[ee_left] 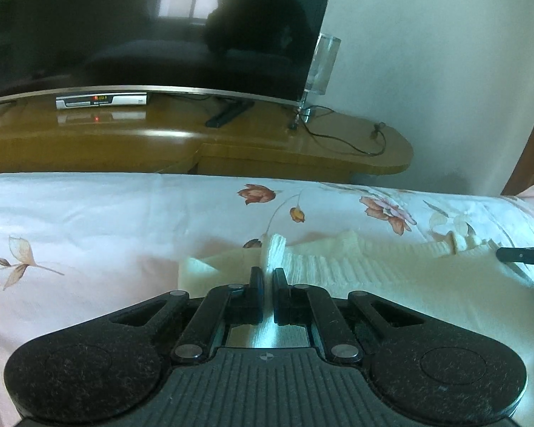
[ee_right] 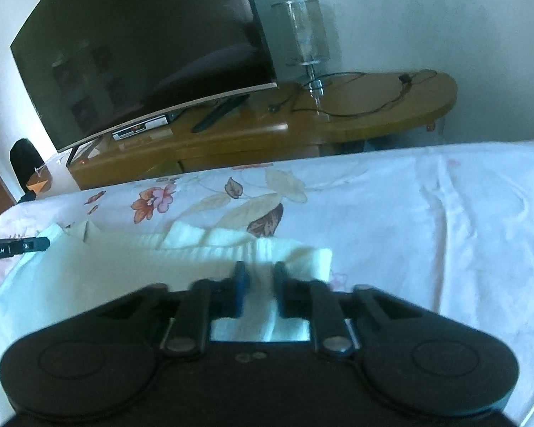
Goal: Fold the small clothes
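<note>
Inspection from my own two sets of fingers.

Left fingers (ee_left: 266, 277): drawn narrow and pinching a raised fold of the cream knitted garment (ee_left: 338, 267). The cloth passes straight between the pads and reappears below them, near the body of the tool. The pinched ridge stands up just ahead of the tips.

Right fingers (ee_right: 260, 277): likewise narrow, clamped on the same garment (ee_right: 142, 263) near its right-hand corner. That corner juts out just to the right of the tips. The picture here is blurred, so I cannot judge the contact in detail, but cloth plainly fills the gap.

Position of the garment: it lies on the bed (ee_left: 89, 220), over a floral sheet, stretched sideways between my two grips. The ribbed body runs to the right of my left fingers and to the left of my right fingers. In each view the tip of the opposite tool shows at the far edge of the cloth.

Containers: one only, a clear glass vessel on a stem (ee_right: 308, 32), standing upright on the wooden tabletop (ee_right: 373, 106) well ahead of both sets of fingers, just right of the television (ee_left: 142, 25). Through the glass I can make out no contents; the pictures are too soft to say more.

Also on the tabletop, ahead of the fingers: a set-top box (ee_left: 101, 100) under the television's lower edge, a dark remote control (ee_left: 228, 115) lying flat, and a loose black cable (ee_left: 345, 138) trailing toward the rounded right end.
</note>
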